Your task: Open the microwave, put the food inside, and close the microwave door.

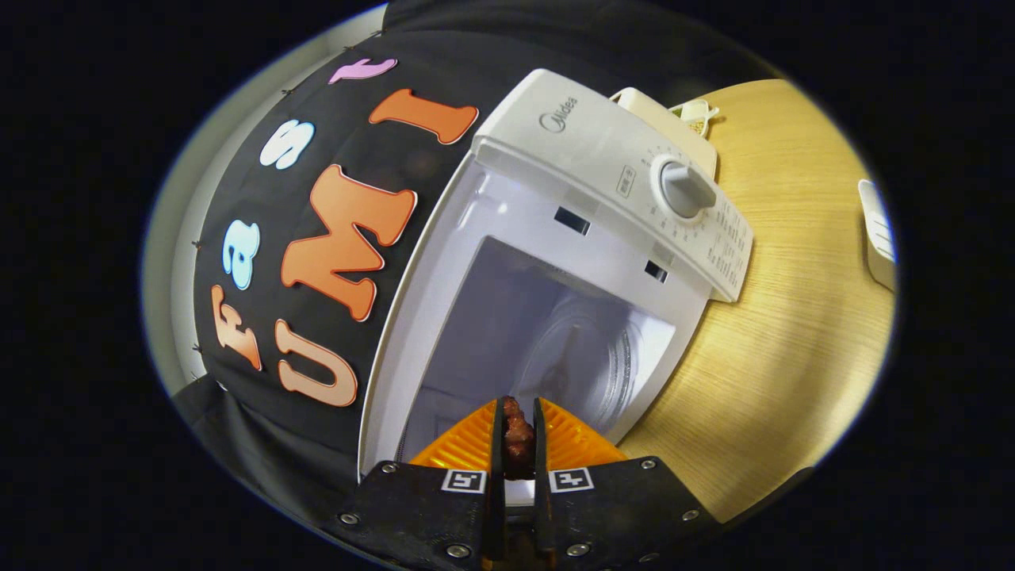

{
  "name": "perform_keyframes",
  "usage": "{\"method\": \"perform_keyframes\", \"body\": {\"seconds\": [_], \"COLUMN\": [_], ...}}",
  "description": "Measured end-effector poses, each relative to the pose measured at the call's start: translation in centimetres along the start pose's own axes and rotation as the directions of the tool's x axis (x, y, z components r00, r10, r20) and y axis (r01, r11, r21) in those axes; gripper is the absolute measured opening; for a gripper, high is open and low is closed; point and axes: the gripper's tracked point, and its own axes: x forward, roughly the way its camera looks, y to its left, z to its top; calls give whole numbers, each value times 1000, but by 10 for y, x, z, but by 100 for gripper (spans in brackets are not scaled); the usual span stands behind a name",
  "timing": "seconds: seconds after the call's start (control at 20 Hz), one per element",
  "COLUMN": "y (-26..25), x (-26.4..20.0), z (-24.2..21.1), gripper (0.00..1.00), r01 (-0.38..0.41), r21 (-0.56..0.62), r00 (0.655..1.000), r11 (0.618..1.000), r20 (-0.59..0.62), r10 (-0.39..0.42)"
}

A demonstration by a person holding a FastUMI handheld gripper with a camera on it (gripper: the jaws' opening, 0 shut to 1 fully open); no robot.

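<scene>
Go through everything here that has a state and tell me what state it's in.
Microwave: open, cavity facing the gripper.
Turntable: in the cavity, bare.
Food: pinched between the fingers, just before the cavity.
Gripper: shut on the food.

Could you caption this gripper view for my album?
Gripper shut on food, facing the open microwave on a wooden table.

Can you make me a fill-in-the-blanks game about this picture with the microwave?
1. The microwave's door is ____.
2. The gripper is shut on a dark piece of ____.
3. The round knob sits on the microwave's ____ panel.
4. The microwave stands on a ____ table.

Missing words: open; food; control; wooden
</scene>
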Motion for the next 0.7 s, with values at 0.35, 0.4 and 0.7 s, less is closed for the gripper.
{"method": "perform_keyframes", "body": {"seconds": [0.35, 0.4, 0.7], "y": [-13, -16, -26], "x": [56, 62, 74], "z": [-21, -24, -33], "gripper": [14, 14, 28], "r01": [93, 112, 170], "r21": [-7, -20, -81], "r00": [996, 994, 985], "r11": [996, 994, 982], "r20": [14, 15, 26], "r10": [-93, -112, -168]}}
